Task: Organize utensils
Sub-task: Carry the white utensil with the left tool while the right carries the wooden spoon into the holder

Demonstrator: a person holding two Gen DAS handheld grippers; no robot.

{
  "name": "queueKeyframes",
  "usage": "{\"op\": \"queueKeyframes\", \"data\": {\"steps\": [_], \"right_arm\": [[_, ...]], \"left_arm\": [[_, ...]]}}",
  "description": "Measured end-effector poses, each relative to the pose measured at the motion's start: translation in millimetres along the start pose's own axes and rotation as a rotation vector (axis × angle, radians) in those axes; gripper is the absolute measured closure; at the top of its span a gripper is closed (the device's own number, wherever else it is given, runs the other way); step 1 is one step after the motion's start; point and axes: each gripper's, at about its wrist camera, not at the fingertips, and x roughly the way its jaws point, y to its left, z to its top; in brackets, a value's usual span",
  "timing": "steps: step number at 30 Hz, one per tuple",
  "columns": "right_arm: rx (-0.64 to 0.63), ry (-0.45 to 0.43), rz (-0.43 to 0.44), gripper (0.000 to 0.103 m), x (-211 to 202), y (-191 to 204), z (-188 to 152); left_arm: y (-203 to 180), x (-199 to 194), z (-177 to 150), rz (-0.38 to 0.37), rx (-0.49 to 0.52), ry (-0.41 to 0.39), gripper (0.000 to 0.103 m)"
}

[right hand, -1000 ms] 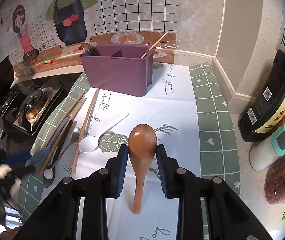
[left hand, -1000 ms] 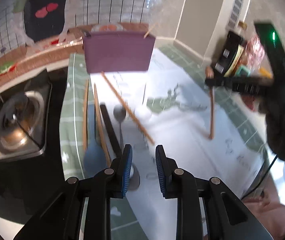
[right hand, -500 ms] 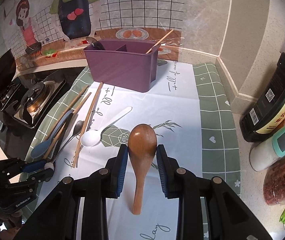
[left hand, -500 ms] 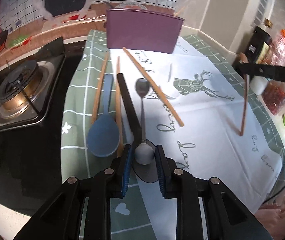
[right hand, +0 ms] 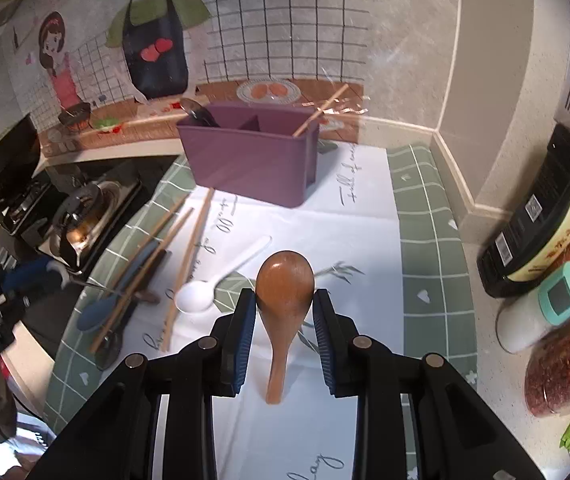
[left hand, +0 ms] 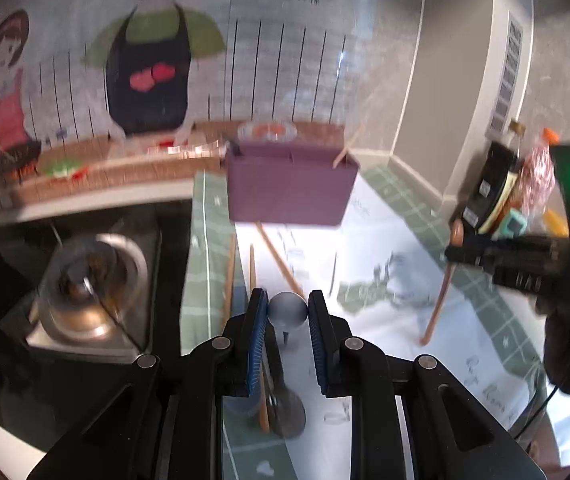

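Observation:
My left gripper (left hand: 287,304) is shut on the round grey knob at the end of a metal spoon (left hand: 288,309), raised off the cloth; the rest of the spoon hangs below the fingers, mostly hidden. My right gripper (right hand: 284,300) is shut on the bowl of a wooden spoon (right hand: 285,280), its handle pointing down at the white cloth. The purple caddy (right hand: 249,160) stands at the back of the cloth with a chopstick and a dark utensil in it. Chopsticks (right hand: 189,256), a blue spoon (right hand: 97,316) and a white spoon (right hand: 197,300) lie on the cloth to the left.
A gas stove (left hand: 85,300) sits left of the cloth, lower than the counter. A dark sauce bottle (right hand: 537,232), a white and teal device (right hand: 541,308) and a jar of red flakes (right hand: 561,376) line the right side. A wall corner closes the back right.
My left gripper closed on the metal spoon's knob and lifted it off the cloth, its view tipping up toward the caddy. The right gripper and wooden spoon stayed put.

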Motion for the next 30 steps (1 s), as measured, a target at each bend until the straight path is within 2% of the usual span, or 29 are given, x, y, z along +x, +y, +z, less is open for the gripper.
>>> {"op": "queueKeyframes", "data": {"steps": [9,15,21,24,27,30], "right_arm": [[-0.023,-0.066,0.002,0.076,-19.5,13.9,15.3],[-0.077,-0.159,-0.023,0.076,-54.8,25.4,45.3],[-0.123,-0.316,-0.060,0.076,-107.2,26.3,121.7],[-0.149,-0.400,-0.092,0.076,-128.7,26.3,163.9],[-0.144,-0.444,-0.101,0.076,-135.6,24.3,201.6],[-0.147,-0.462,-0.123,0.076,-125.7,23.0,228.2]], "left_arm": [[-2.6,-17.8,40.3,0.014,0.030,-0.037,0.081],[-5.6,-31.5,85.4,-0.027,0.062,-0.073,0.081],[-10.9,-51.7,172.7,-0.055,0.115,-0.180,0.081],[-9.6,-58.0,213.5,-0.042,0.137,-0.236,0.081],[-5.9,-54.4,245.1,-0.028,0.139,-0.281,0.081],[0.8,-40.8,266.6,-0.025,0.118,-0.299,0.081]]}}
